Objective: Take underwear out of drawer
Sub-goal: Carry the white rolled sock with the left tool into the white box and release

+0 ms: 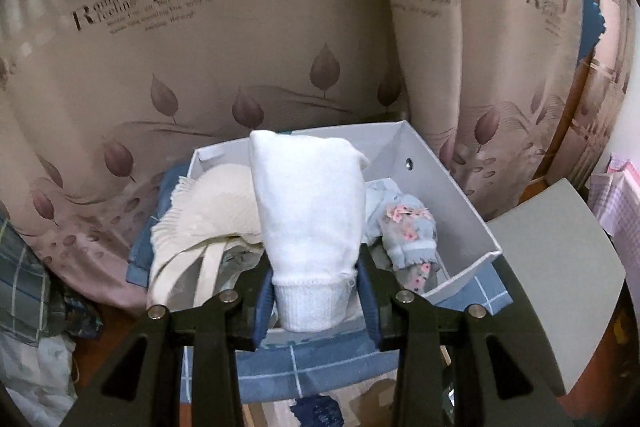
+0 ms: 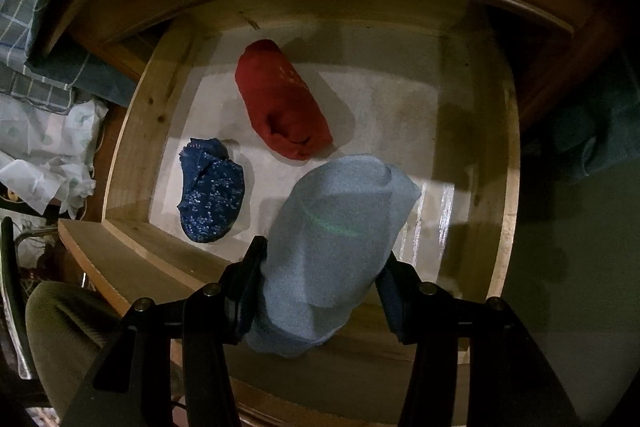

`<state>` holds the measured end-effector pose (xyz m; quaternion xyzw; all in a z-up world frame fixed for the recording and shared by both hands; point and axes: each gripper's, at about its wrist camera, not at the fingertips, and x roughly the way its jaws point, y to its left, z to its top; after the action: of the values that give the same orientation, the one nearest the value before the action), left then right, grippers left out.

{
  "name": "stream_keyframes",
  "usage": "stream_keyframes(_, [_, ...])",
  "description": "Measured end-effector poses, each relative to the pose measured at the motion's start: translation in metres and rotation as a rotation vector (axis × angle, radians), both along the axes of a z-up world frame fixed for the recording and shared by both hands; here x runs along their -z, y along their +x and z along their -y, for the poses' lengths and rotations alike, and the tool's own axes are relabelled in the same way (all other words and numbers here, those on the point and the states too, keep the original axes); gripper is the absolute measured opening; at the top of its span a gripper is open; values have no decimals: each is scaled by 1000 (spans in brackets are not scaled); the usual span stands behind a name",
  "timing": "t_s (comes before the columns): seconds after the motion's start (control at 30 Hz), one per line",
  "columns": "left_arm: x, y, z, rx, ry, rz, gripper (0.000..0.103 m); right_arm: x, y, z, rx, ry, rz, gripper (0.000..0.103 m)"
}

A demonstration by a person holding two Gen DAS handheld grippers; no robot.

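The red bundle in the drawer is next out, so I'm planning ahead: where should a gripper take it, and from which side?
Grip the red bundle across its narrow middle, coming from above. It lies long and rolled on the drawer floor, clear of the blue bundle and the walls.

White knitted roll (image 1: 310, 223), ribbed cuff nearest the lens, stands upright and is clamped at its lower end, in front of an open white box; the view is blurred. Pale blue-grey roll (image 2: 332, 247), soft and rounded, is pinched at its lower part above the open wooden drawer (image 2: 500, 187). On the drawer's pale floor lie a red roll (image 2: 282, 107), slanted towards 11 o'clock of the blue-grey one, and a dark blue speckled roll (image 2: 210, 191) at its 9 o'clock, near the left wall.
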<state>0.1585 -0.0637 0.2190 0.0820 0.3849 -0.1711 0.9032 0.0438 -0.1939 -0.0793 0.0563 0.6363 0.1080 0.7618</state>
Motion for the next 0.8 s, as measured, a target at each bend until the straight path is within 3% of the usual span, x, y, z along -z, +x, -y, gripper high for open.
stream_keyframes(0.43, [63, 43, 2, -64, 66, -105, 38, 2, 0, -3, -6, 5, -12, 49])
stream_keyframes(0.8, [65, 42, -3, -93, 50, -142, 47, 1, -1, -4, -4, 4, -13, 49])
